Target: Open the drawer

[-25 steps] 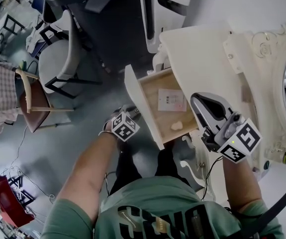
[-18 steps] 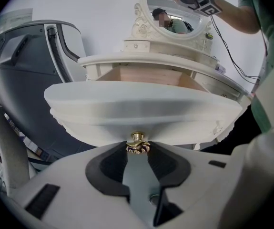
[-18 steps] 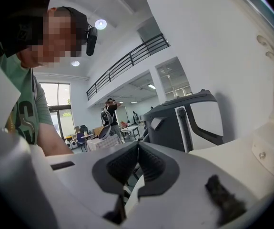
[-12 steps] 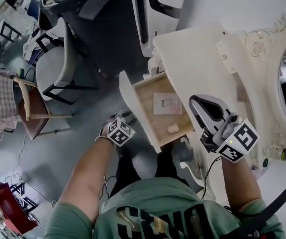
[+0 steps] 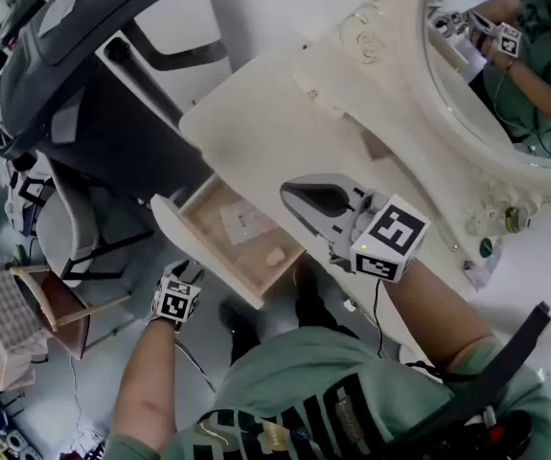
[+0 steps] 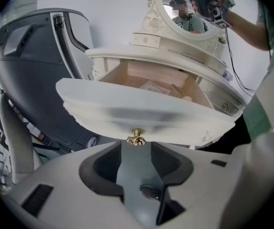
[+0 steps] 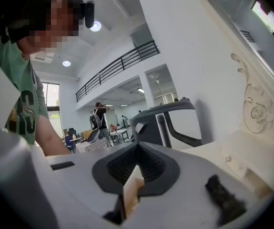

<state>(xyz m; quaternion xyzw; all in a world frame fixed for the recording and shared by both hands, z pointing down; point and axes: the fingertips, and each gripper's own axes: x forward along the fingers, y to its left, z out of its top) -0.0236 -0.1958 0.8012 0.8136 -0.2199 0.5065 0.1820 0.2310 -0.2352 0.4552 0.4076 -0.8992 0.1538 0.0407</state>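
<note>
The cream dressing table's drawer (image 5: 198,252) stands pulled out, with a paper card (image 5: 241,221) and a small pale lump (image 5: 275,255) inside. My left gripper (image 5: 185,271) is at the drawer's front panel (image 6: 141,109). In the left gripper view its jaws (image 6: 136,145) have just been opening. The brass knob (image 6: 137,137) sits at their tips with a gap on each side. My right gripper (image 5: 309,195) hovers over the table top (image 5: 256,113). It (image 7: 137,146) is shut on a thin tan piece (image 7: 131,192).
An oval mirror (image 5: 486,65) in an ornate frame rises at the table's back, with small bottles (image 5: 515,218) below it. A dark grey machine (image 5: 74,75) stands left of the table. A wooden chair (image 5: 55,305) is on the floor to the left.
The head view has swung so that the mirror now shows. The right gripper has shifted across above the table top. The drawer stays pulled out with the left gripper at its front.
</note>
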